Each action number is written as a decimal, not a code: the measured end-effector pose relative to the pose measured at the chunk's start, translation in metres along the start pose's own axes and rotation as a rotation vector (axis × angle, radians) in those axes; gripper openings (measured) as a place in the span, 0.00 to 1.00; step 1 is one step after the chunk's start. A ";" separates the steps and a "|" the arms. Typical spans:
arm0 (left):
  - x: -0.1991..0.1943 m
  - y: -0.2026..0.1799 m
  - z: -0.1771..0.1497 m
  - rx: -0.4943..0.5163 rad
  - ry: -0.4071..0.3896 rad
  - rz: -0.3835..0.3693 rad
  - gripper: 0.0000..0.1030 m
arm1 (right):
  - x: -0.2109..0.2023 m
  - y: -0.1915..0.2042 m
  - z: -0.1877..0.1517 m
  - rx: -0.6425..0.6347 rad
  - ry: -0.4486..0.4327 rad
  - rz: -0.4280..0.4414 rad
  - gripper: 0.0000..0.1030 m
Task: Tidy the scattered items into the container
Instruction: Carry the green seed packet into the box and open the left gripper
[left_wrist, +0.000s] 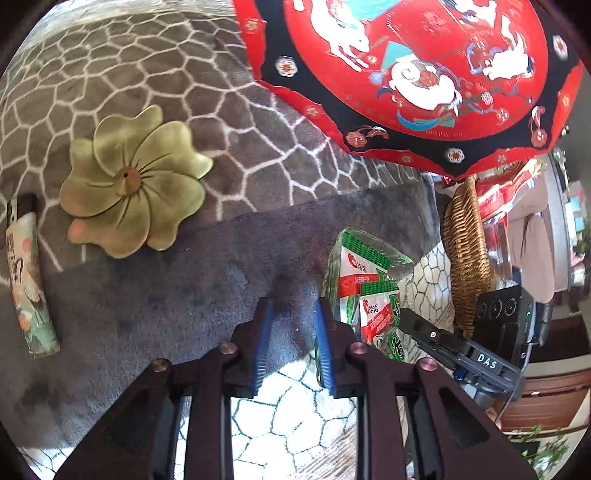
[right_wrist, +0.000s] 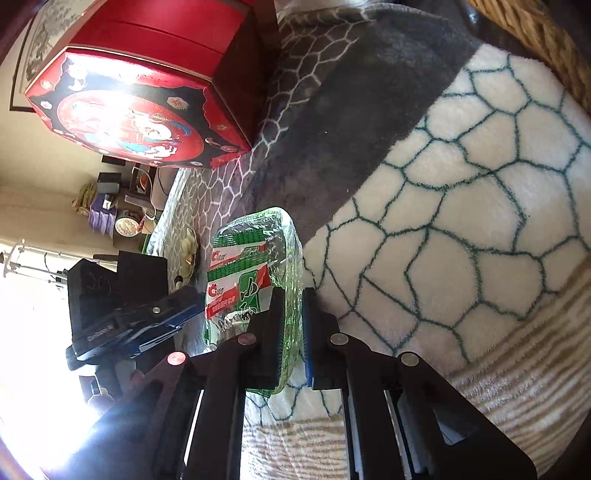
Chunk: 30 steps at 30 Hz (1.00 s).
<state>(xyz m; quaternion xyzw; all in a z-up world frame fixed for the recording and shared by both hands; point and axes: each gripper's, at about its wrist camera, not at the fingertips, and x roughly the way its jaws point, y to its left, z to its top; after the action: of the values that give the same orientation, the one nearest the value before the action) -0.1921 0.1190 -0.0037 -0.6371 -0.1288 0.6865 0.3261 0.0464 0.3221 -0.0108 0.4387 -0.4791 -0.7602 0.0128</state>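
While the right tongs (right_wrist: 293, 332) pinch the edge of the green snack pack (right_wrist: 255, 266), the left tongs (left_wrist: 293, 343) stand partly apart with nothing between them, the pack just to their right. Ahead of both sits the red box (left_wrist: 406, 74) on the rug (left_wrist: 166, 295). A brass flower dish (left_wrist: 133, 181) and a lighter (left_wrist: 27, 277) lie ahead-left of the left tongs.

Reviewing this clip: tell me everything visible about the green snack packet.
The green snack packet is a clear, crinkly plastic pack with green checked edges, holding smaller red, white and green printed sachets. It stands tilted on the grey and white patterned blanket, below the red octagonal box. The right claw is shut on its near edge; the open left claw sits just beside it.
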 end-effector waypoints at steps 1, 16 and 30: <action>-0.005 -0.001 -0.001 0.000 -0.014 -0.026 0.46 | 0.000 0.001 0.000 -0.008 -0.001 -0.006 0.07; 0.018 -0.028 -0.007 0.088 -0.012 -0.002 0.27 | -0.002 0.017 0.001 -0.027 0.005 -0.040 0.12; -0.152 -0.016 -0.018 0.042 -0.187 0.097 0.27 | 0.003 0.207 -0.015 -0.261 0.095 0.001 0.12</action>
<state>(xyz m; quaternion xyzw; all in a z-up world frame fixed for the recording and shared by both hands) -0.1736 0.0339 0.1232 -0.5688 -0.1135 0.7603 0.2923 -0.0283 0.1983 0.1387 0.4684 -0.3754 -0.7944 0.0928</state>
